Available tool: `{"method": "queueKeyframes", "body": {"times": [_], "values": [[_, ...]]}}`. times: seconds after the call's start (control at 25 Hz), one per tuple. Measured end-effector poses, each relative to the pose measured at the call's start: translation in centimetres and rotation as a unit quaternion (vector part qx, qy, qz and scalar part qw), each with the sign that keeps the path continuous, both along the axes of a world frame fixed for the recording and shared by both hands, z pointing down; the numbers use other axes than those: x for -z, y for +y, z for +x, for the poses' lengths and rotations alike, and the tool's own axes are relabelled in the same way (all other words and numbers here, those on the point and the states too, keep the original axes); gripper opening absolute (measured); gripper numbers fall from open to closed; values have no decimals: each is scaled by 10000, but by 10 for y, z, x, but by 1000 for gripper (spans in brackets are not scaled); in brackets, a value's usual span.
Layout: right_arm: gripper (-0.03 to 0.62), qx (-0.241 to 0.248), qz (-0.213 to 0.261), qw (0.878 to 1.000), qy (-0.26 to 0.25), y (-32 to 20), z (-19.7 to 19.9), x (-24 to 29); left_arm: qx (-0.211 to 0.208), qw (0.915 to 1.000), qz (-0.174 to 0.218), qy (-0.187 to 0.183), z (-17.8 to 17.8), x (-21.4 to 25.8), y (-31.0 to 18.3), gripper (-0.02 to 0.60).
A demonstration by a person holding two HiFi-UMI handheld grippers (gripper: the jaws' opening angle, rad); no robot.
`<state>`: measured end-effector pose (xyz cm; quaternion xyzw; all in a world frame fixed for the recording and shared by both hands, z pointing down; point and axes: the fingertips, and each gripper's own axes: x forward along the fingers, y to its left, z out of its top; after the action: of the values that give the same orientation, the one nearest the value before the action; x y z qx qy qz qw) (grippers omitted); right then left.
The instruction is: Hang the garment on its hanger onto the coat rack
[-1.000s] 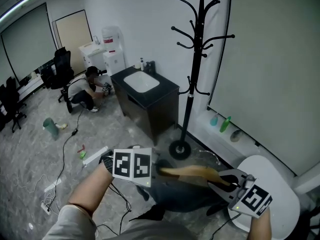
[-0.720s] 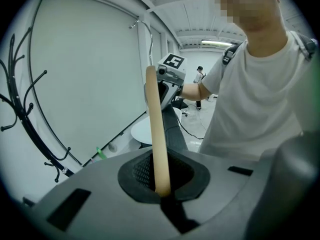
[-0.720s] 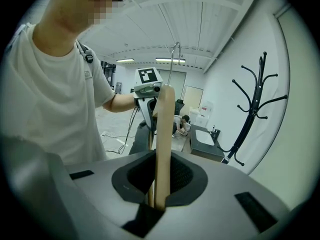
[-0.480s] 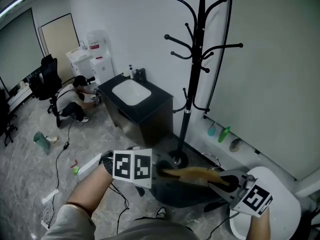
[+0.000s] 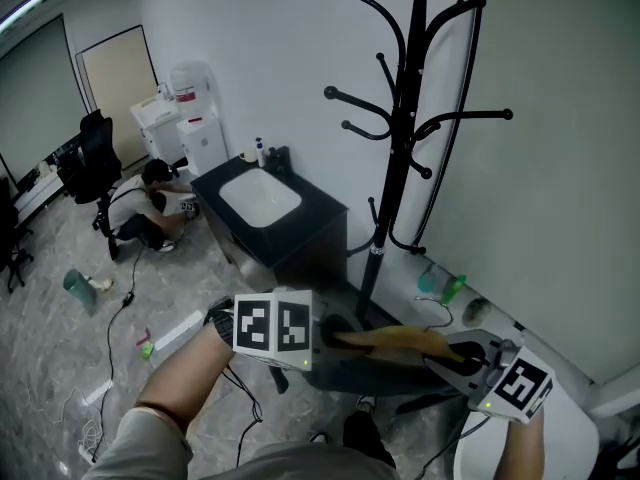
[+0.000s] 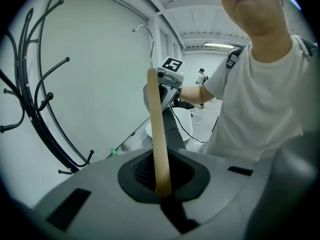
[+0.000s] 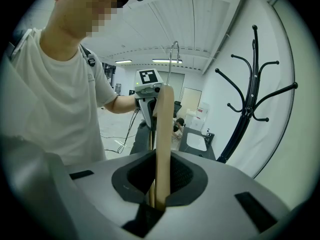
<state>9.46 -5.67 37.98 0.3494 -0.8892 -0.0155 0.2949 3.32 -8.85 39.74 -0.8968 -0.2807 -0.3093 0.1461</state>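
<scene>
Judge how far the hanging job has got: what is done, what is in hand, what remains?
Done: the garment sits on its wooden hanger. In hand: the left tongs and right tongs each clamp one end of it, near the coat rack. Left: the metal hook is not yet on the rack.

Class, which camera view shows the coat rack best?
Head view: coat rack large, pole and most arms plain. Right gripper view shows it small; left gripper view only edge-distorted arms.
</scene>
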Motion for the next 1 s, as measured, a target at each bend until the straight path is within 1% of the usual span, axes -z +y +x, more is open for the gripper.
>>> {"method": "queueKeyframes", "body": {"times": [0.24,0.36,0.56,0.68,0.8,1.0], "values": [[41,313,-34,9995,66,-64,57,0,236,9997,-85,-34,55,-2,-59,5],[41,505,-83,9987,68,-95,85,2,409,9990,-177,-9,83,-1,-87,5],[41,897,-108,9959,89,-150,128,5,769,9968,-219,24,124,0,-137,5],[41,1166,-160,9930,115,-180,145,2,1059,9940,-284,11,141,-3,-163,5],[41,1371,-249,9902,96,-202,155,-2,1277,9912,-339,-64,150,-7,-183,5],[41,1545,-478,9868,6,-233,164,-13,1598,9856,-526,-153,159,-19,-210,5]]}}
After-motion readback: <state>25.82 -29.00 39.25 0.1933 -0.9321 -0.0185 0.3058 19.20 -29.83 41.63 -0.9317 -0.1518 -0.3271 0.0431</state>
